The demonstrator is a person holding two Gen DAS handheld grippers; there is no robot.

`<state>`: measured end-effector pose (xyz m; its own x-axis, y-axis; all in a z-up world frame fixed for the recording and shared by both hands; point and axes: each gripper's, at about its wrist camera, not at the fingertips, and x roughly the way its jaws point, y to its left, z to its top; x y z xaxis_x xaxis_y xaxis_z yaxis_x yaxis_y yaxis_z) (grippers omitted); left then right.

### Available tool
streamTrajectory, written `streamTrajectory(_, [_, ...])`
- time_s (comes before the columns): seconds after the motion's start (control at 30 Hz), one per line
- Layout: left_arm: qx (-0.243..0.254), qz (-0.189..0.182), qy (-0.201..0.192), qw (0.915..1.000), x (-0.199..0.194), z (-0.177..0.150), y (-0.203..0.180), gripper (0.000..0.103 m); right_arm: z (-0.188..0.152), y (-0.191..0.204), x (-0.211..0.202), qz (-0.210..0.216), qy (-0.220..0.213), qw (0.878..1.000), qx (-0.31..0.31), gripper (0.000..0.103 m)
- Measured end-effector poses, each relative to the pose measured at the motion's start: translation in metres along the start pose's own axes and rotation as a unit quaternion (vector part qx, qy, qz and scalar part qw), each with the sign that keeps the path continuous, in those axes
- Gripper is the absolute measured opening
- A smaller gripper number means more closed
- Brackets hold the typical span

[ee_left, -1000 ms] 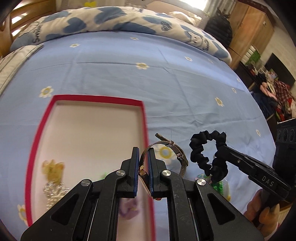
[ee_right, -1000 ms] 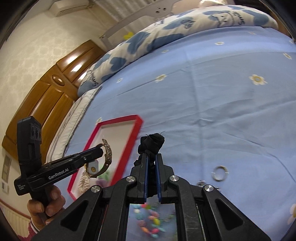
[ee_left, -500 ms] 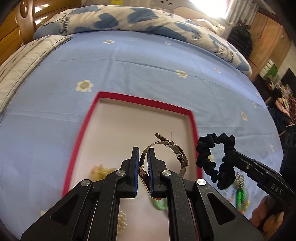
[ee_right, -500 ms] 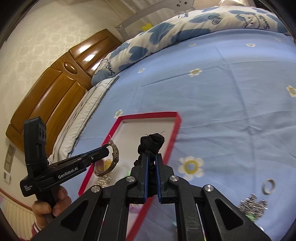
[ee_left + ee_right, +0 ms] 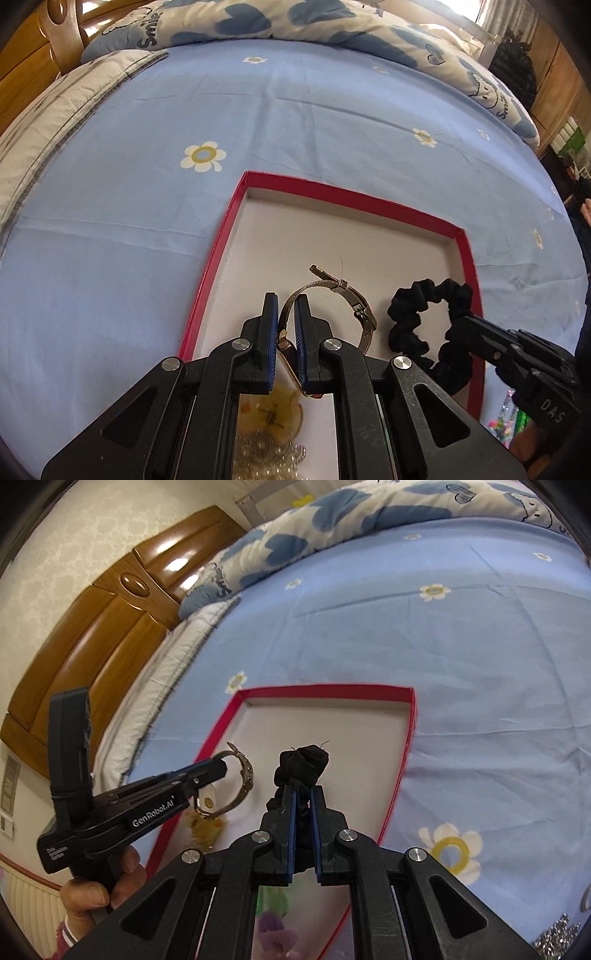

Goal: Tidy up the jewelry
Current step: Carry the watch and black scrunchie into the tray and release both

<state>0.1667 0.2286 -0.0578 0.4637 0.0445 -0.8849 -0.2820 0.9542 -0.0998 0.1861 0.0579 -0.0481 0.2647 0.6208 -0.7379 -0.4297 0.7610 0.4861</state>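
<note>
A watch (image 5: 334, 291) is being clamped by the left gripper (image 5: 285, 306) and a black scrunchie (image 5: 301, 762) by the right gripper (image 5: 302, 799), over the red-rimmed tray (image 5: 218, 258), scrunchie at the watch's 3 o'clock.

A home bedroom. Beyond the claws spreads a bed with a blue flowered sheet (image 5: 332, 122); a heart-patterned duvet (image 5: 295, 18) lies bunched at its far edge. A carved wooden headboard (image 5: 110, 627) rises to their left, a wooden wardrobe (image 5: 561, 74) far right.
</note>
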Motion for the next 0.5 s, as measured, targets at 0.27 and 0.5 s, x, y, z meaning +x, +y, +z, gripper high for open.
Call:
streamTrajectory(0.27, [0.012,0.019,0.018,0.9996,0.012,0.001,-0.006,0.007,0.000,-0.008,0.014,-0.009,0.022,1.000,0.000,0.012])
streamTrajectory(0.5, [0.017,0.031,0.030,0.9989,0.018,0.001,-0.008,0.008,0.001,-0.010,0.014,-0.012,0.025,1.000,-0.004,0.014])
